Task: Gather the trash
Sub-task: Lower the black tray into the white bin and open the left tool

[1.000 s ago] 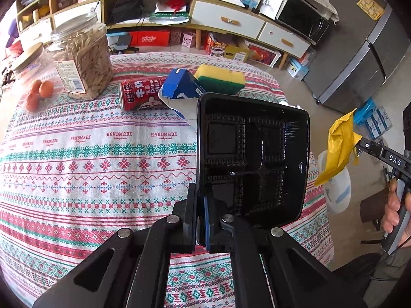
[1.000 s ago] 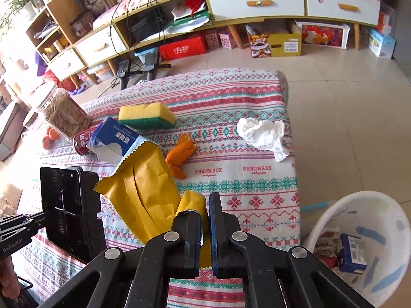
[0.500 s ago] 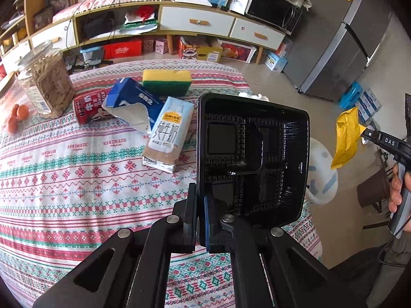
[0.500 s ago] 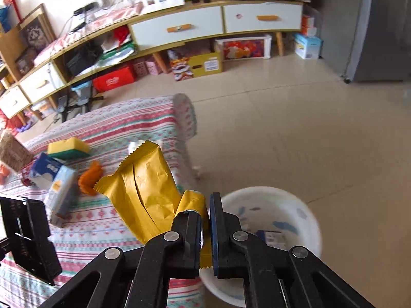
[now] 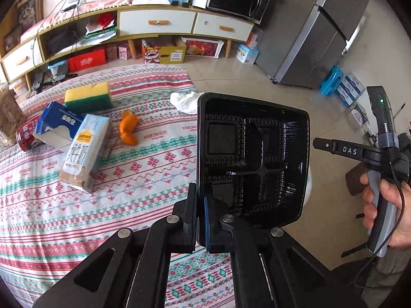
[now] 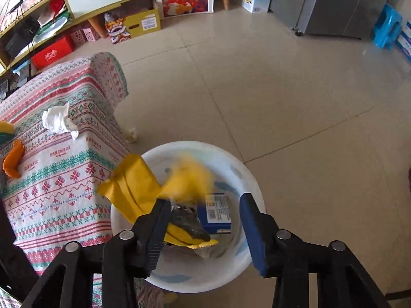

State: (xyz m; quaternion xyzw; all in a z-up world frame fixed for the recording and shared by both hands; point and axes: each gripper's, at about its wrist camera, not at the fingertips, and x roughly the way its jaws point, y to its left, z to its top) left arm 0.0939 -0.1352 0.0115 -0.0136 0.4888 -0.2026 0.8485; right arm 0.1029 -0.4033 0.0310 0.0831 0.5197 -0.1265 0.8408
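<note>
Dropping the yellow wrapper (image 6: 143, 192) into the white bin (image 6: 246, 179), our right gripper (image 6: 205, 231) opening; left gripper (image 5: 203, 220) clenches the black tray (image 5: 253, 159), which we bin next

Your left gripper (image 5: 203, 220), matt black plastic with bright metal pivot screws, grips a glossy black plastic meal tray (image 5: 253, 159) with ribbed compartments. Beneath it lies a woven patterned tablecloth (image 5: 64, 205) bearing a crumpled white paper tissue (image 5: 185, 98) and a coarse yellow-green foam sponge (image 5: 88, 98). Below your right gripper (image 6: 205, 220), a crinkled yellow foil-lined wrapper (image 6: 140, 188) hangs over a smooth white plastic basin (image 6: 253, 179) on shiny floor tiles (image 6: 282, 89).
</note>
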